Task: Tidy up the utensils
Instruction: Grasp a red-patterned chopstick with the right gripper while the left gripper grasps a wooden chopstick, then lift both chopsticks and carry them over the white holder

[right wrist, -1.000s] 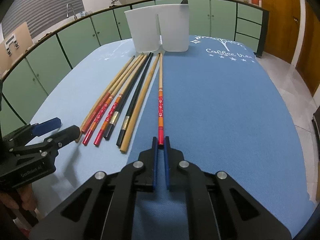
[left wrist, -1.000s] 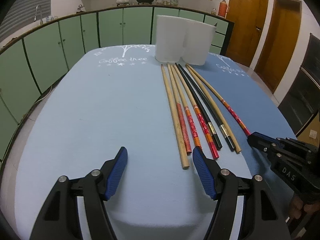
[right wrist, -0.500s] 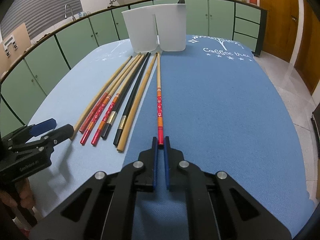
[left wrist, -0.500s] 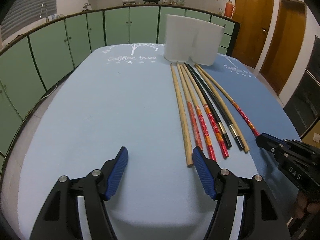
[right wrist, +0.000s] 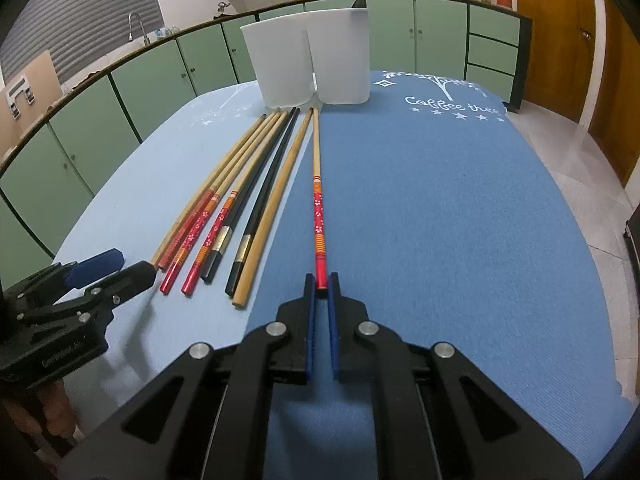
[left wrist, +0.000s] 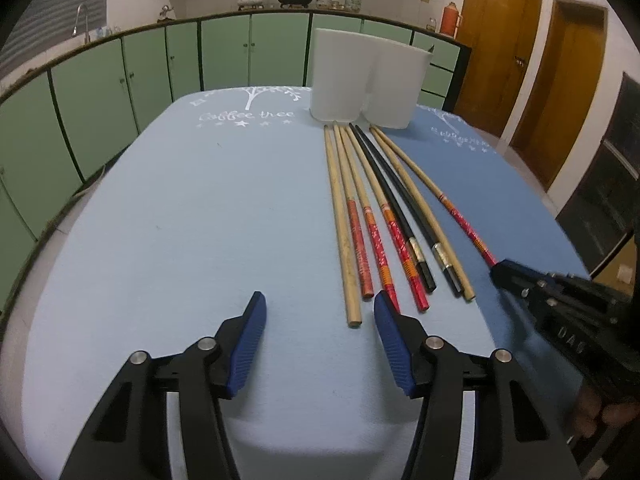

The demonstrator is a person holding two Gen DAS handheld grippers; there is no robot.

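Note:
Several chopsticks (left wrist: 384, 216) lie side by side on the blue tablecloth, tips toward a white two-part holder (left wrist: 370, 82). My right gripper (right wrist: 321, 282) is shut on the red end of a red-handled chopstick (right wrist: 318, 204), the rightmost one, its far tip near the holder (right wrist: 312, 62). In the left wrist view the right gripper (left wrist: 502, 270) shows at the right. My left gripper (left wrist: 320, 310) is open and empty, low over the cloth, its right finger beside the near ends of the plain wooden chopstick (left wrist: 340, 216) and the red ones.
The table (right wrist: 460, 200) is covered with light blue and darker blue cloths printed "Coffee tree". Green cabinets (left wrist: 100, 92) curve around the left and back. Wooden doors (left wrist: 520, 52) stand at the right. The left gripper (right wrist: 96, 276) appears at the left in the right wrist view.
Both views have risen slightly and drawn back. The right gripper stays shut on the red-handled chopstick, whose near end now seems lifted a little. The left gripper remains open.

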